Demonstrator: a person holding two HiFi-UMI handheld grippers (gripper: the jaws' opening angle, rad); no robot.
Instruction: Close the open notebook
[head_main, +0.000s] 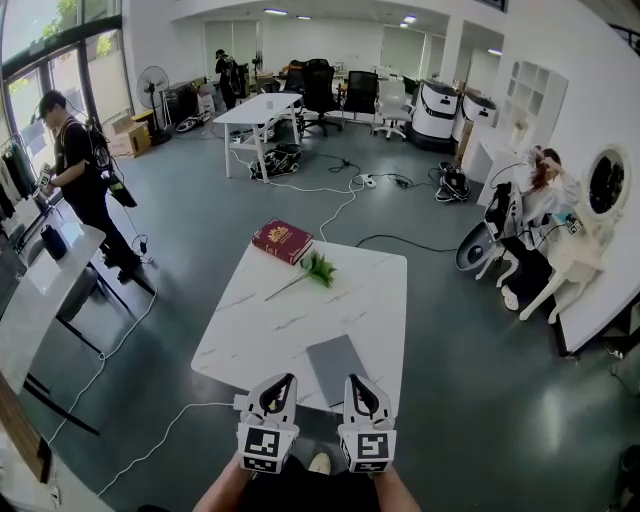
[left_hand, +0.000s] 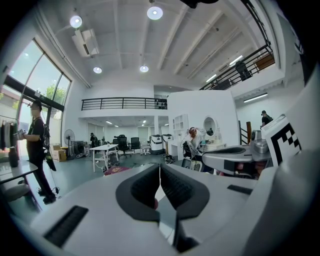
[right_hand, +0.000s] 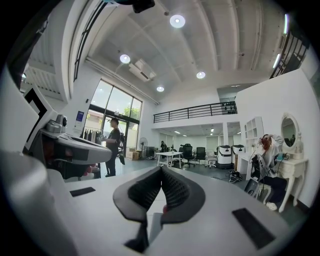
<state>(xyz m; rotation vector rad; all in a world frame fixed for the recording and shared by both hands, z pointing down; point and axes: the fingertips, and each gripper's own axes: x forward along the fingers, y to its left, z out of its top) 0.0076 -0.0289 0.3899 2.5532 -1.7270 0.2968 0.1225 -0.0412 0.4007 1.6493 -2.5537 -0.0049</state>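
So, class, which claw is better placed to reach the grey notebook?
Right, probably. The right claw overlaps the near edge of the grey notebook in the head view; the left claw sits off its left side. Both are shut.

Your forearms (head_main: 228, 490): cut by bottom edge. Grey notebook (head_main: 328, 362): near corner behind your right gripper (head_main: 362, 385). Red book (head_main: 282, 240): cover print too small.

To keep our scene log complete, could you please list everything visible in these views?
Table: one, white marble, centre.
Red book: one, dark red, table's far edge.
Green sprig: one, green, near the book.
Grey notebook: one, grey, looks closed, table's near edge.
Office chairs: several, black, far back.
People: at least three, room's edges.
Cables: several, on the floor.
Left gripper: one, white, fingers shut, empty.
Right gripper: one, white, fingers shut, empty.
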